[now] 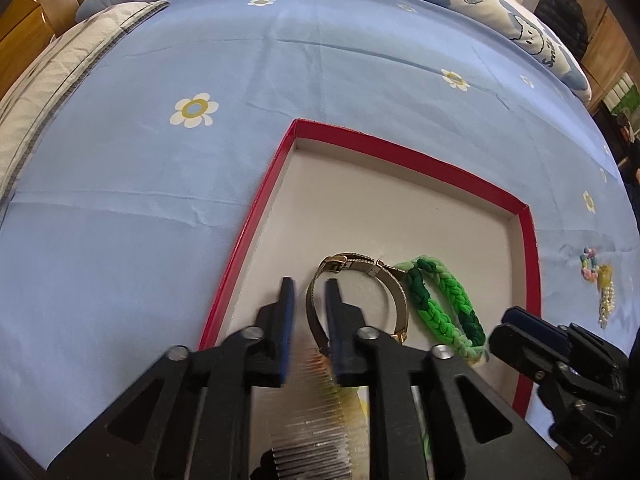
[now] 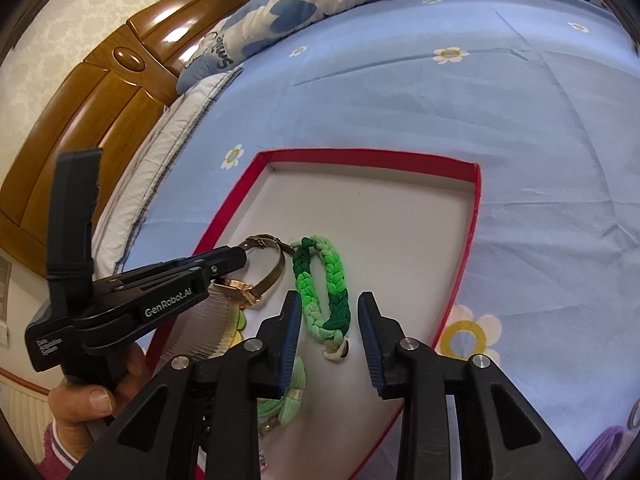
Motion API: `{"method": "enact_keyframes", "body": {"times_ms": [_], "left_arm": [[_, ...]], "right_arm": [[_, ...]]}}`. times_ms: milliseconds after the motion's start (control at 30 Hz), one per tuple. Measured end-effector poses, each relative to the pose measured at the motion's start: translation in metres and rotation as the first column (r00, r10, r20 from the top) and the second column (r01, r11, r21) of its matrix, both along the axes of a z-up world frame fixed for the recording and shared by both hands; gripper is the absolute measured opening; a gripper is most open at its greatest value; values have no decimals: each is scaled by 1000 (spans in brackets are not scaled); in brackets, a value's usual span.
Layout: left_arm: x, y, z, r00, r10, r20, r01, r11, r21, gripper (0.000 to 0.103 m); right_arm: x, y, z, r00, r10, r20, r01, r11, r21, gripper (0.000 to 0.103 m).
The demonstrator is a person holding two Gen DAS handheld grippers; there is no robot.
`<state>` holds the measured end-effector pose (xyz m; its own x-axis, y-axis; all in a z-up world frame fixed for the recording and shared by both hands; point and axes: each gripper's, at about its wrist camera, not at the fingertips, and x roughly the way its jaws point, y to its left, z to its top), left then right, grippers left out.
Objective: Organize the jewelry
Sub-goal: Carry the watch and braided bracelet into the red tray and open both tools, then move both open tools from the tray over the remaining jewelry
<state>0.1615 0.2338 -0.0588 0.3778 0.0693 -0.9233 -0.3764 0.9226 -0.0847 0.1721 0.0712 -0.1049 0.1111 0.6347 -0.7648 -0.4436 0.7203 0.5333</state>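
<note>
Left gripper (image 1: 310, 286) jaws narrow, astride watch (image 1: 352, 300) strap, comb (image 1: 316, 400) beneath; cannot tell if pinching or loose. Right gripper (image 2: 330, 300) wide, nothing held, jaws flanking green braid (image 2: 324, 284). Watch and braid side by side, touching, in red-rimmed tray (image 1: 400, 208) on bed. Beaded piece (image 1: 596, 280) outside tray on sheet. Risks: thin strap slipping from narrow jaws; watch dragging braid; grippers near, may collide; soft bed tipping tray
</note>
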Motion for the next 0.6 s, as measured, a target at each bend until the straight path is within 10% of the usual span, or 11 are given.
{"method": "enact_keyframes", "body": {"times_ms": [600], "left_arm": [[-26, -32, 31, 998, -14, 57, 16, 999, -41, 31]], "right_arm": [[-29, -91, 34, 991, -125, 40, 123, 991, 46, 40]]}}
